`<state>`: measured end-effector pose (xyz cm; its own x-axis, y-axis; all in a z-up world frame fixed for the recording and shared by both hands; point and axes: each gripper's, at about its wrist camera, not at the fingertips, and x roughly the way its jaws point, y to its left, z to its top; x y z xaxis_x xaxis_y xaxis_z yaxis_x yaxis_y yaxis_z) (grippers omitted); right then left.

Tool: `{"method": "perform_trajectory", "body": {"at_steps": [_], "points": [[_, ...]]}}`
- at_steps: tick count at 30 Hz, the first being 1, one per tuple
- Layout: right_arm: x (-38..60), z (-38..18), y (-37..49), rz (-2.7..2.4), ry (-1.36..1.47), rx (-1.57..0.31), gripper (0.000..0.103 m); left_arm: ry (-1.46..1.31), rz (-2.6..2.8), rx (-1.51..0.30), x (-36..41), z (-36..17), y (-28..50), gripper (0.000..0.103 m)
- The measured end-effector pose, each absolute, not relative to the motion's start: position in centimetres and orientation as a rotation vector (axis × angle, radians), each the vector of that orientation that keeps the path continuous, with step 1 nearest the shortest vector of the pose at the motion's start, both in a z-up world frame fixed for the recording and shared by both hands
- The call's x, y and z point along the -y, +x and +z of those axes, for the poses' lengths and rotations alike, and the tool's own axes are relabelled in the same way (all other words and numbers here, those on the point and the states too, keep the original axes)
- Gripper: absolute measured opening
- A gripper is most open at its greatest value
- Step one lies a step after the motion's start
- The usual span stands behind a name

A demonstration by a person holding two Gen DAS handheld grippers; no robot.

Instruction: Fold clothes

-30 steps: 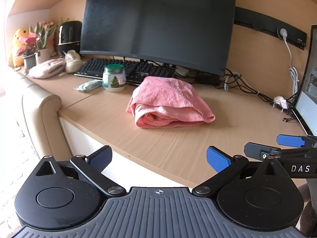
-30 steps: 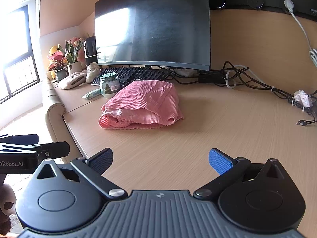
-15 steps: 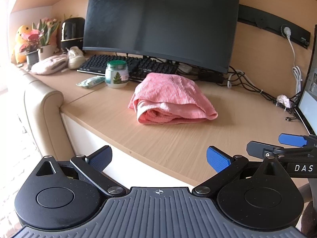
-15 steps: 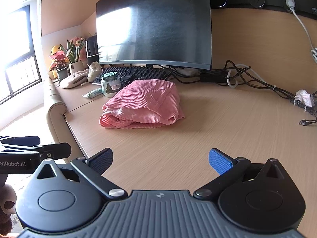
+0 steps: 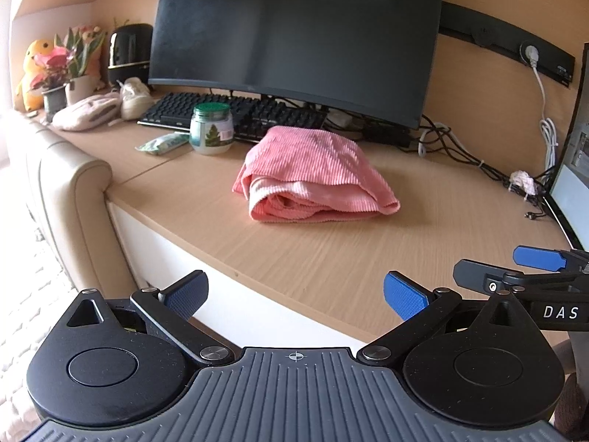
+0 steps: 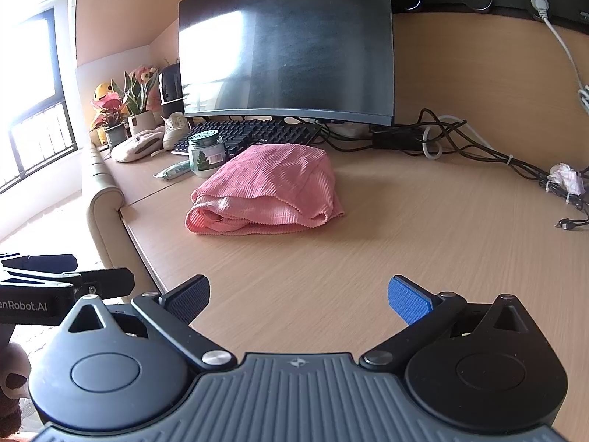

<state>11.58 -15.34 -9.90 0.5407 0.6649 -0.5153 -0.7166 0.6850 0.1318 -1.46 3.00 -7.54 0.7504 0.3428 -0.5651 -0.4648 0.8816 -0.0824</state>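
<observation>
A pink ribbed garment (image 5: 313,175) (image 6: 268,191) lies folded in a thick bundle on the wooden desk (image 5: 331,258), in front of the monitor. My left gripper (image 5: 294,293) is open and empty at the desk's near edge, well short of the garment. Over the desk, my right gripper (image 6: 298,298) is open too, with nothing between its blue pads. Each gripper shows at the side of the other's view.
A large dark monitor (image 5: 294,37) and black keyboard (image 5: 228,110) stand behind the garment. A green-lidded glass jar (image 5: 211,129) and a small packet (image 5: 163,143) sit to its left. Cables (image 6: 478,147) trail at the back right. A beige padded chair (image 5: 66,191) is left of the desk.
Both views have shifted slightly toward the desk and upward. The garment has not moved and both grippers have stayed open.
</observation>
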Motion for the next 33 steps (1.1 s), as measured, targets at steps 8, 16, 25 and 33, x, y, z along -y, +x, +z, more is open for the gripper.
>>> {"method": "perform_trajectory", "body": {"at_steps": [8,16,25,33], "points": [[14.93,-9.87,11.45,0.824,-0.104,-0.568,0.103,-0.232,0.458,-0.564,-3.23,-7.51,-1.80,0.103],[14.81,-10.05,11.48,0.827,-0.111,-0.576,0.103,-0.232,0.461,-0.562,-3.35,-7.47,-1.84,0.103],[14.81,-10.18,11.60,0.820,-0.110,-0.579,0.103,-0.228,0.465,-0.563,-3.41,-7.46,-1.73,0.103],[14.86,-10.15,11.63,0.816,-0.112,-0.575,0.103,-0.237,0.469,-0.564,-3.47,-7.14,-1.57,0.103]]}}
